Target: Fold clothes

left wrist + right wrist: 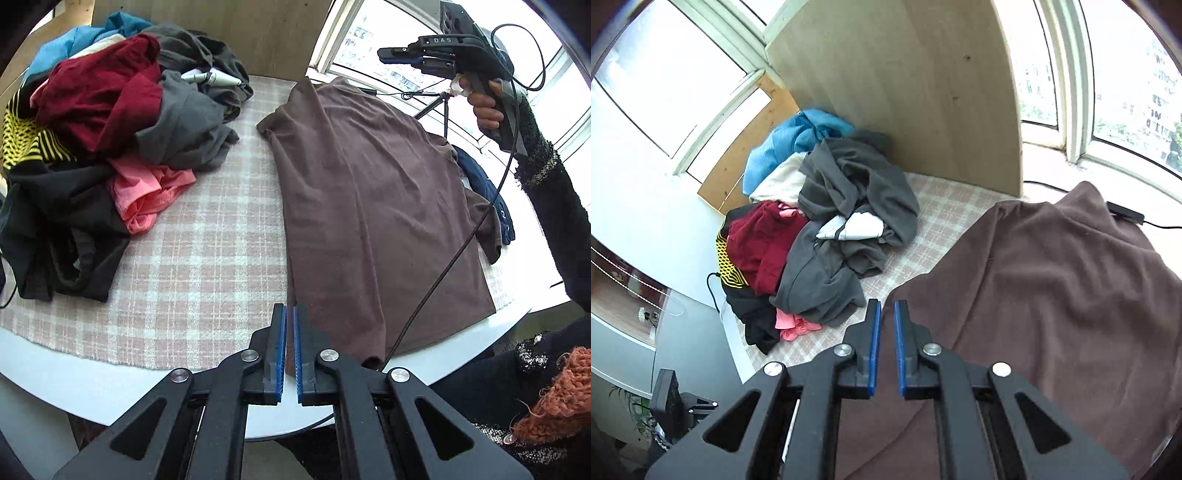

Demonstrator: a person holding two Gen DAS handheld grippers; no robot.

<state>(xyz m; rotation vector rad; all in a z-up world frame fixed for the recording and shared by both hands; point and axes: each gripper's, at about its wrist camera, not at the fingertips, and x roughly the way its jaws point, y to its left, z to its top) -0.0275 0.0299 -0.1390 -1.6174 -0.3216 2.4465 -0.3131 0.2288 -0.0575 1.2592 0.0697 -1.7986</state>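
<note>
We found the left claw [290, 343] nearly pressed together and empty, poised above the brown shirt's [373, 206] near hem, with the shirt spread flat ahead of it, evidently laid out for folding. Our right claw [885, 345] was nearly closed, gripping nothing, raised over the shirt's edge. The unfolded pile [99, 129] lay ahead and left of both claws, apart from the shirt, presumably awaiting its turn.
</note>
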